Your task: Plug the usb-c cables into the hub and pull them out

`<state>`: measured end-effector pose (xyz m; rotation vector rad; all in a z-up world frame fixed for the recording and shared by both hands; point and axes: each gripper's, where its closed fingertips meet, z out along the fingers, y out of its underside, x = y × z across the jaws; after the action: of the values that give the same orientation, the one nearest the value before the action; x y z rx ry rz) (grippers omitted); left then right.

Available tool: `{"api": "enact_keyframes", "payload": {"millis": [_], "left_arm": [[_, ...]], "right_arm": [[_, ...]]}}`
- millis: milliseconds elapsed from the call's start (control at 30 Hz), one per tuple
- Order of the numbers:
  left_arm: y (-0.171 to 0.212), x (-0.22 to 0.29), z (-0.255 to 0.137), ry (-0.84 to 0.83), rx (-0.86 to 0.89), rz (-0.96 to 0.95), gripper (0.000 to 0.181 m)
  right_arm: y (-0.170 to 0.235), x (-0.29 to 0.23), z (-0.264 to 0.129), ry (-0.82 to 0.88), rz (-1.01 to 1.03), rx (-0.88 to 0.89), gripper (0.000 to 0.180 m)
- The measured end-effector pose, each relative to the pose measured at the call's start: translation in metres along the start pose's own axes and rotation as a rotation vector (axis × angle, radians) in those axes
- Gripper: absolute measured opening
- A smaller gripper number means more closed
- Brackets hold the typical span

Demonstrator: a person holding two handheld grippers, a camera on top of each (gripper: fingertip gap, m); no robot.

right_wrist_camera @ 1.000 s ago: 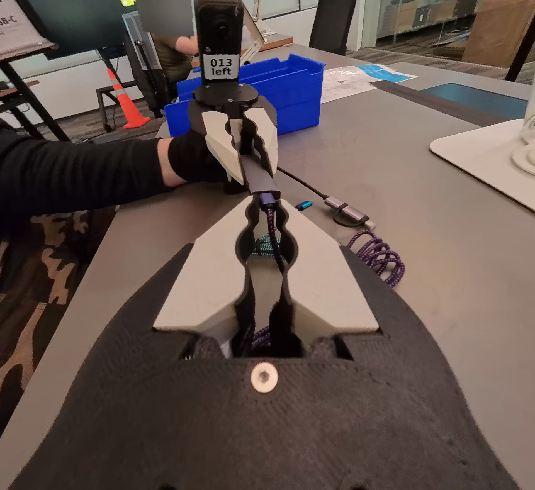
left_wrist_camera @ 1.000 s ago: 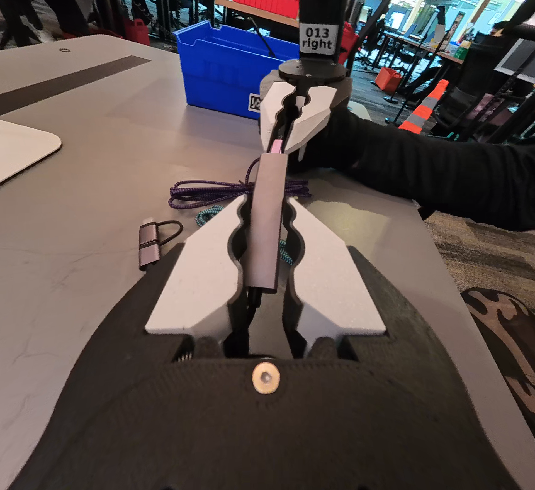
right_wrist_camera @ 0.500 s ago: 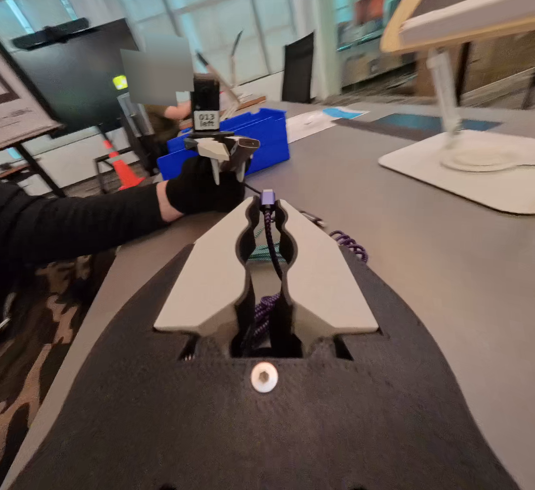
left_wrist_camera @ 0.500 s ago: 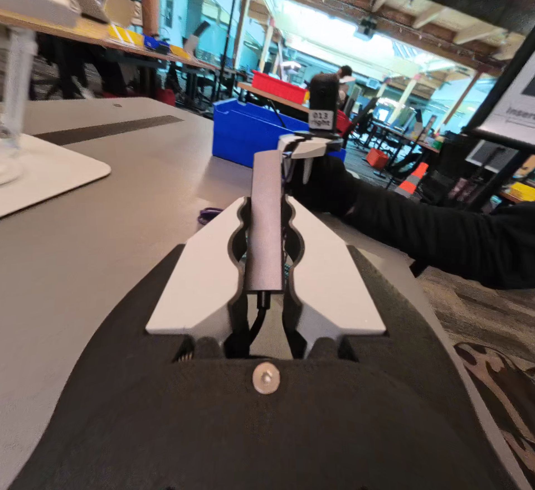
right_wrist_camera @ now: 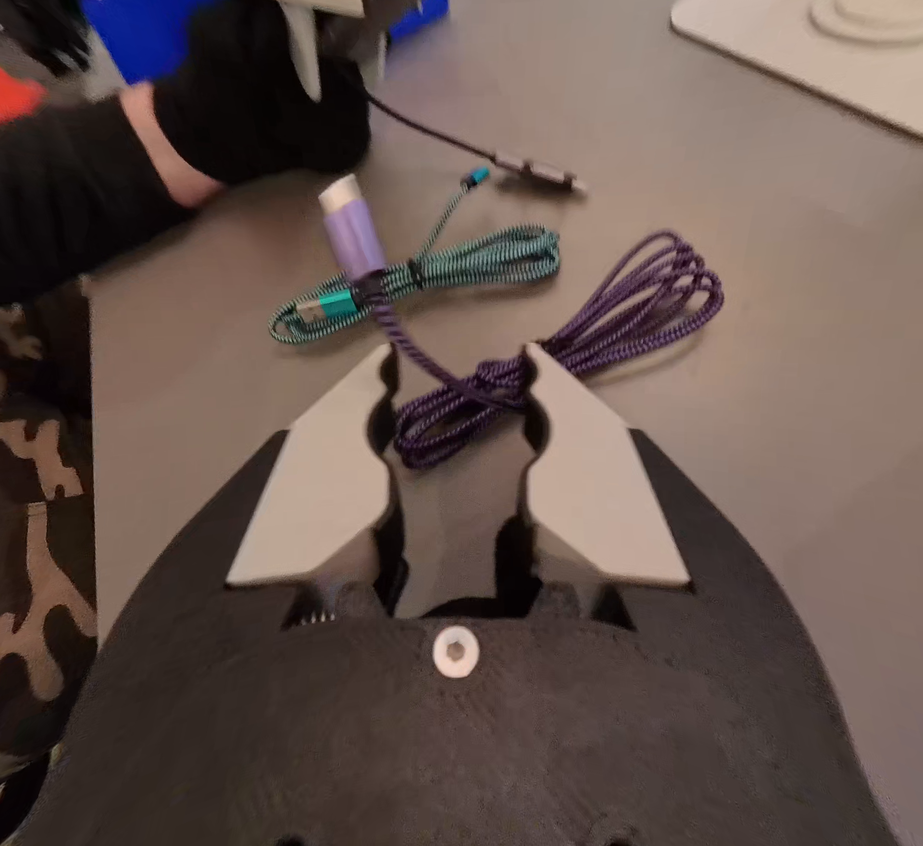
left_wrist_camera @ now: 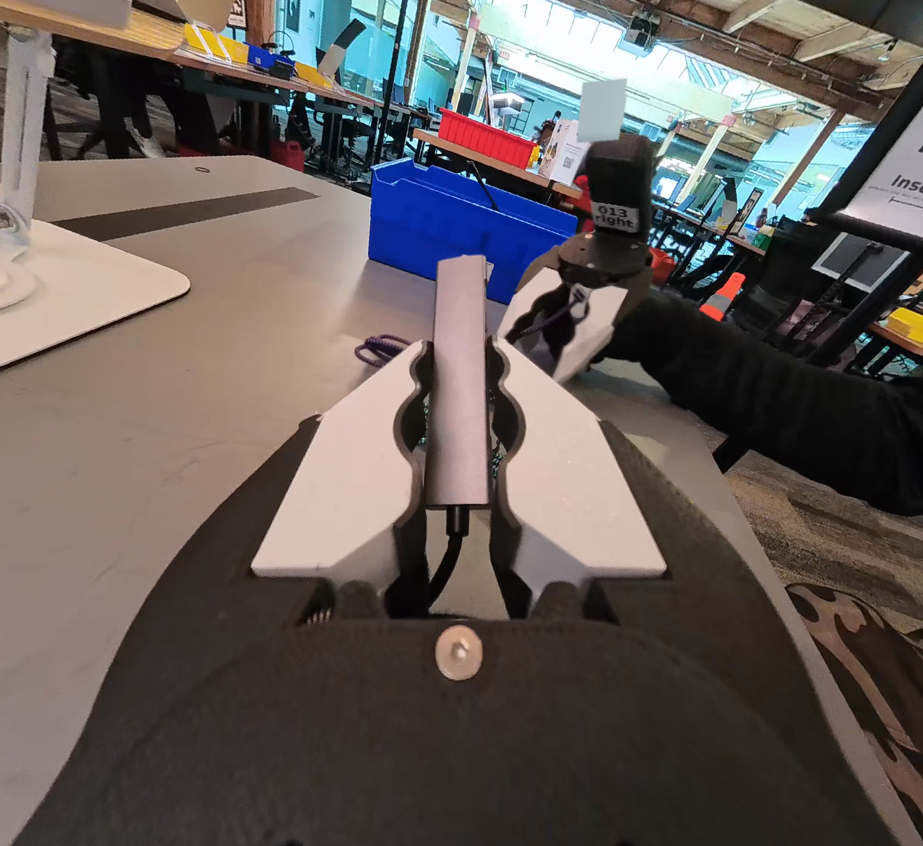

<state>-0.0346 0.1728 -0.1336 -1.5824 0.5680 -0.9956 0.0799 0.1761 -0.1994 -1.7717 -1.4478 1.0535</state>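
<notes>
Anodised grey hub (left_wrist_camera: 459, 387) — a slim, rigid bar — sits lengthwise in the left gripper (left_wrist_camera: 458, 353), whose fingers are pressed against both its long sides, raised off the grey table (left_wrist_camera: 210, 402). Its black lead (left_wrist_camera: 452, 557) trails out of the rear end. It looks light and stiff with smooth flanks, so it could slip endwise under a push; the mid-length hold looks right.

Right gripper (right_wrist_camera: 458, 352): fingers apart, clamped on nothing. The purple braided cable (right_wrist_camera: 624, 317) runs loosely up between them, its lilac plug (right_wrist_camera: 352, 232) standing free in the air, unplugged. The rest of the cable lies coiled on the table.

Beside it on the table, the teal braided cable (right_wrist_camera: 449, 267) lies bundled and tied, untouched.

Handling judgement — the cords are limp and light, and only the plug housings are stiff. Take either by the plug body, not the braid, keeping the metal tip clear.

Blue bin (left_wrist_camera: 449, 232) farther back, well apart.
</notes>
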Motion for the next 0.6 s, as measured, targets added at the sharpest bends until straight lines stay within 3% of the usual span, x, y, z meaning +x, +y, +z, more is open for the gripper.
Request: {"api": "enact_keyframes", "payload": {"millis": [33,67,100,167,267,367,400,467,600], "left_arm": [[0.0,0.0,0.0,0.0,0.0,0.0,0.019],[0.0,0.0,0.0,0.0,-0.001,0.0,0.019],[0.0,0.0,0.0,-0.001,-0.002,-0.001,0.019],[0.0,-0.001,0.0,-0.002,-0.001,-0.005,0.019],[-0.002,-0.002,-0.001,0.001,0.014,-0.014,0.02],[-0.005,-0.002,-0.004,0.007,0.035,-0.026,0.019],[-0.006,-0.002,-0.005,0.008,0.043,-0.029,0.019],[-0.008,-0.003,-0.006,0.011,0.056,-0.037,0.019],[-0.011,-0.003,-0.008,0.014,0.072,-0.043,0.019]], "right_arm": [[0.005,0.0,-0.002,0.032,0.019,-0.04,0.066],[0.007,0.002,-0.007,0.077,0.05,-0.054,0.071],[0.005,0.008,-0.012,0.146,0.089,-0.053,0.069],[0.0,0.007,-0.016,0.186,0.15,-0.029,0.082],[0.018,0.02,-0.005,0.311,0.175,-0.167,0.086],[0.03,0.038,0.012,0.413,0.173,-0.265,0.072],[0.029,0.04,0.016,0.429,0.158,-0.267,0.053],[0.026,0.041,0.021,0.438,0.115,-0.295,0.037],[0.022,0.038,0.017,0.429,0.084,-0.285,0.025]]}}
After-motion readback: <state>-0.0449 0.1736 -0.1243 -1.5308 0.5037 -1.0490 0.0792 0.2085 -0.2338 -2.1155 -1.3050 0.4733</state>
